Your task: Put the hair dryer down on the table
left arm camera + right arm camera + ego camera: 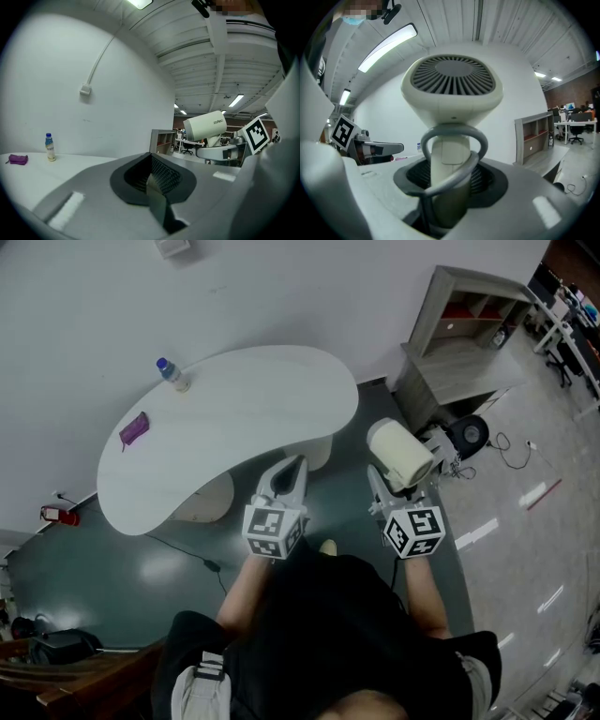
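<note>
Hidden: the foot of the hair dryer [452,89] handle is sunk between the jaws. Its grey cord [454,140] loops over the handle and drops out of sight.
Hard to tell: a small purple thing [134,430] lies on the white table [234,399] near a bottle [172,374]. It is too small to name.
Right gripper [382,488]: clamped on the dryer's handle, head above the jaws, held in the air off the table's right end.
Left gripper [292,470]: jaws pressed together with nothing between them, nearly level, pointing at the table's near edge.

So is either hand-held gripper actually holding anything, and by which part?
The right hand-held gripper holds the cream hair dryer by its handle, head upward. The left hand-held gripper is shut and holds nothing.
</note>
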Motion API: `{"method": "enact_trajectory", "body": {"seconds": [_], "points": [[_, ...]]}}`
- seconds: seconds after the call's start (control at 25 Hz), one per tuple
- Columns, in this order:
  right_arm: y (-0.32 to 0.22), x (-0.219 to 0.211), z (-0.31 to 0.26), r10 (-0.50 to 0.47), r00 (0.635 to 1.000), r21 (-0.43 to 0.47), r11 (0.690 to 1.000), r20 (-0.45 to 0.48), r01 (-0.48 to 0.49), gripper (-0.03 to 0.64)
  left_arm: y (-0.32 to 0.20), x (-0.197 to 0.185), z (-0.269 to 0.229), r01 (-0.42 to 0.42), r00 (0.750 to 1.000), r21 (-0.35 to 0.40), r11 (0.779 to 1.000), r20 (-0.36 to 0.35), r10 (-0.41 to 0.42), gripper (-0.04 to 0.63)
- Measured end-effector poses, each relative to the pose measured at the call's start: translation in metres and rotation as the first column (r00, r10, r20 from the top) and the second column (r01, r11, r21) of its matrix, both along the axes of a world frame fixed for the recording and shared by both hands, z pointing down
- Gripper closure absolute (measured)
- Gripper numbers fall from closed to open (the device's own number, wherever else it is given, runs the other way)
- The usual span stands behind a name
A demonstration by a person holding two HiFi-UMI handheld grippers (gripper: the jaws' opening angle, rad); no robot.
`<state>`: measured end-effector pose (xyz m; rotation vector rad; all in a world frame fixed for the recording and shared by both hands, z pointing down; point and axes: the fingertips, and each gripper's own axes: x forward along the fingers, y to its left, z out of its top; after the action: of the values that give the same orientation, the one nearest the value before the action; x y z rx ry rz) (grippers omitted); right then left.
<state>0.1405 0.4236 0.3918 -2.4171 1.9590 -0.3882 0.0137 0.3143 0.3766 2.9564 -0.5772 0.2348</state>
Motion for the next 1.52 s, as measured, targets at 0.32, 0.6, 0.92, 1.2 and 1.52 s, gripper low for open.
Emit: {"method": "enact_trajectory", "body": {"seconds": [0.32,0.6,0.92,1.2,1.52], "points": [[-0.054,0.006,0.011,-0.064,0.997,-0.012,0.998,0.039,0.065,0.405,-0.047,0.004,0.011,0.056,0.998,-0.024,0.998,0.013,-0.056,0.589],[-0.121,0.028,0.013,-0.113,0.993,-0.022,0.993,0.039,0.114,0.405,-0.116,0.027,0.016,0.096,0.995,-0.058,0.994,0.020,-0.095,0.589],[-0.203,0.045,0.009,-0.134,0.990,-0.047,0.990,0.051,0.137,0.405,-0.196,0.046,0.011,0.113,0.994,-0.067,0.991,0.021,-0.111,0.589],[-0.270,0.043,0.006,-0.154,0.987,-0.055,0.986,0.048,0.156,0.405,-0.262,0.046,0.008,0.120,0.993,-0.057,0.991,0.018,-0.119,0.589],[-0.343,0.032,0.006,-0.194,0.980,-0.065,0.978,0.038,0.196,0.405,-0.328,0.040,0.011,0.137,0.991,-0.062,0.989,0.015,-0.137,0.589]]}}
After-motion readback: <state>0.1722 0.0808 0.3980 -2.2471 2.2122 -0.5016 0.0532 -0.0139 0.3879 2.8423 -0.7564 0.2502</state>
